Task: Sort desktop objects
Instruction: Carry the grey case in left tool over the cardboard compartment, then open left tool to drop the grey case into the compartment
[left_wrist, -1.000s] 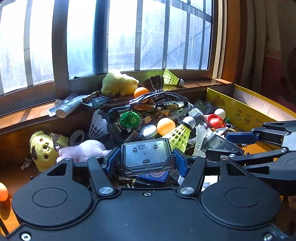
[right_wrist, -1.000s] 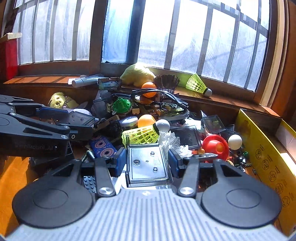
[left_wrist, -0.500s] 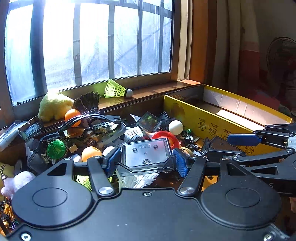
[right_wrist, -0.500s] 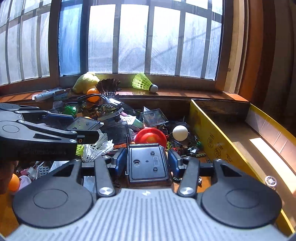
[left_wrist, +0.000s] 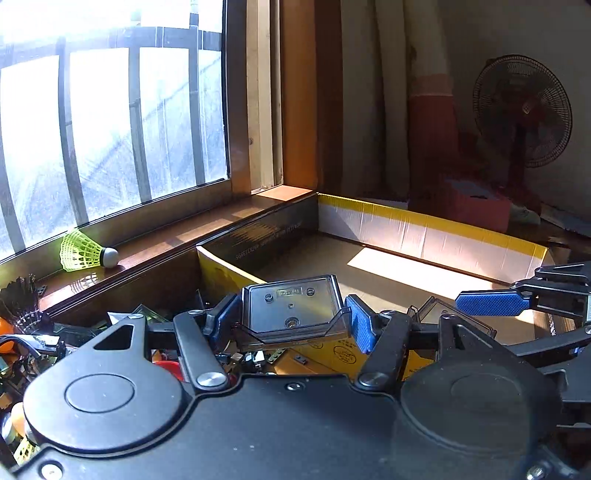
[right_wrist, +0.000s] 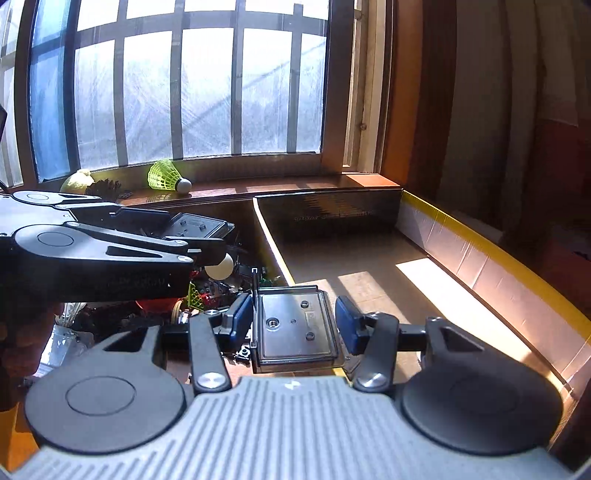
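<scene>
My left gripper (left_wrist: 291, 322) is shut on a dark see-through plastic case (left_wrist: 291, 308), with the blue pads (left_wrist: 359, 326) pressing its two sides. My right gripper (right_wrist: 293, 324) is shut on a similar case (right_wrist: 295, 314) in the same way. Both cases hang at the near wall of a big yellow cardboard box (left_wrist: 424, 229), whose brown floor (right_wrist: 354, 266) lies bare and sunlit. In the left wrist view the right gripper's blue pad (left_wrist: 487, 303) reaches in from the right. In the right wrist view the left gripper's arm (right_wrist: 110, 240) comes in from the left, carrying its case (right_wrist: 195, 225).
A pile of small toys and parts (right_wrist: 207, 291), with a white ball (right_wrist: 221, 267), lies left of the box. A green shuttlecock (left_wrist: 86, 254) rests on the wooden window sill (left_wrist: 207, 229), near a yellow plush (right_wrist: 77, 181). A standing fan (left_wrist: 522, 110) and curtains are behind the box.
Both grippers have swung to the right, away from the toy pile and over to the yellow box. Each still grips its plastic case.
</scene>
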